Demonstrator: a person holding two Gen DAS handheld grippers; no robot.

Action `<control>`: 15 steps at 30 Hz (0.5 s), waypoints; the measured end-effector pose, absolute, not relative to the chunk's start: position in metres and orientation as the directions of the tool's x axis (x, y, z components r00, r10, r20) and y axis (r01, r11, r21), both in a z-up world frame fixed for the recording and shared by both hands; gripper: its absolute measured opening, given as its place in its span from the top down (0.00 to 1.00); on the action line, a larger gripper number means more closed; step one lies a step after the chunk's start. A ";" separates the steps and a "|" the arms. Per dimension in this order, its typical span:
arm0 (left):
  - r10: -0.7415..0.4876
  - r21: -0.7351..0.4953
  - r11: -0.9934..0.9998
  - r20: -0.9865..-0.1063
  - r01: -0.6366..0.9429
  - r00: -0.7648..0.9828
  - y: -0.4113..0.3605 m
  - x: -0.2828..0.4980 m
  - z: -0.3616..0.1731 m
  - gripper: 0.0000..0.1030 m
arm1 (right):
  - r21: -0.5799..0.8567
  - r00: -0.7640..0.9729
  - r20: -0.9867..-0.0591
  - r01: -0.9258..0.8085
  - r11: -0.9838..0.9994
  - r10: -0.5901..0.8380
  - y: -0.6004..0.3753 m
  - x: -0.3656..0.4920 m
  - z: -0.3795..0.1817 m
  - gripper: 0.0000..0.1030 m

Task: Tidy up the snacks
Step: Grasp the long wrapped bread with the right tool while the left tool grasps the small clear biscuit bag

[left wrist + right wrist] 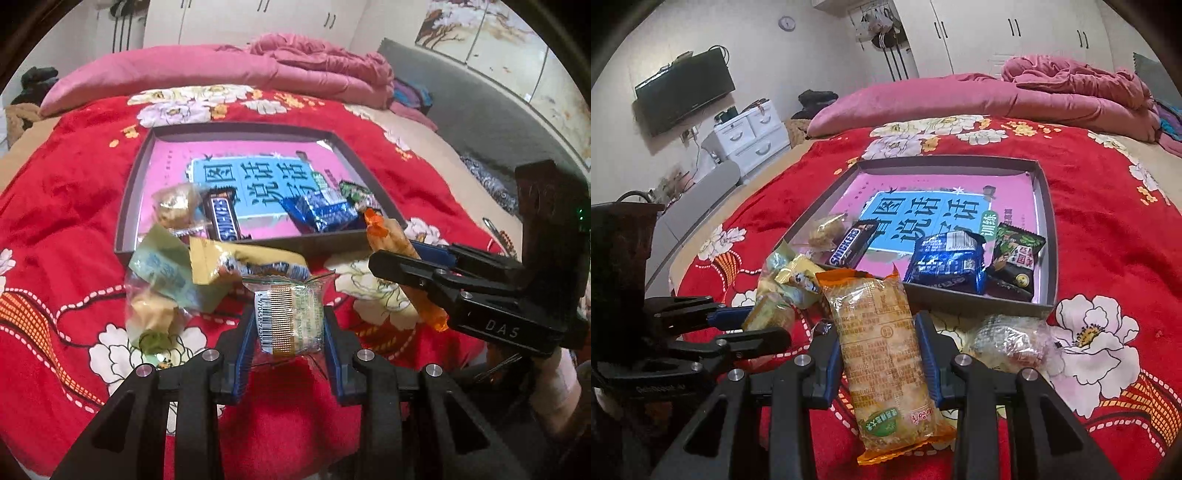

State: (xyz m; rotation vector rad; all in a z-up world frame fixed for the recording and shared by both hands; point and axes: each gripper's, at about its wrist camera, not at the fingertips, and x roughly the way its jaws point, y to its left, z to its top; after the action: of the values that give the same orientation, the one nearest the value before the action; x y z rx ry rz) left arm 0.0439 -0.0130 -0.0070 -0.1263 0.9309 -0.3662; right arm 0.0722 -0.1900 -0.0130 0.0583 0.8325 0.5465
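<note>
The left claw (288, 325) is clamped on a small clear-wrapped cake (291, 321), barcode side up, held above the red floral bedspread (74, 184) just short of the tray (236, 247). The right claw (882, 350) grips a long orange-edged pastry pack (882, 354) by its middle, the pack pointing toward 12 o'clock at the tray's near wall.

Inside the tray lie a Snickers bar (851, 245), a blue biscuit pack (943, 264), a green-and-black packet (1015, 258) and a clear-wrapped pastry (173, 206).

Only the left wrist view shows the pile at 10 o'clock of its claw clearly: a yellow wrapper (236, 260) and a pale green packet (166, 273). Only the right wrist view shows a silvery wrapped snack (1008, 341) on the bedspread at 2 o'clock, beside the tray's near corner
</note>
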 end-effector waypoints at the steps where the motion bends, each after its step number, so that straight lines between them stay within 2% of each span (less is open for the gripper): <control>1: -0.364 -0.266 0.930 -0.755 0.252 0.546 -0.012 0.044 -0.005 0.66 | 0.261 0.547 -0.683 -0.436 0.861 0.484 -0.191 0.073 -0.012 0.64; 15: -0.356 -0.269 0.934 -0.704 0.234 0.615 -0.007 0.055 0.007 0.66 | 0.276 0.583 -0.655 -0.408 0.870 0.481 -0.193 0.078 -0.006 0.65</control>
State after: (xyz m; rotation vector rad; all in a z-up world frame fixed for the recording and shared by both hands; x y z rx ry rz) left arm 0.0548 -0.0065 0.0073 -0.1558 0.8433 -0.3416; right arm 0.0785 -0.1930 -0.0063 0.0991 0.7936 0.5196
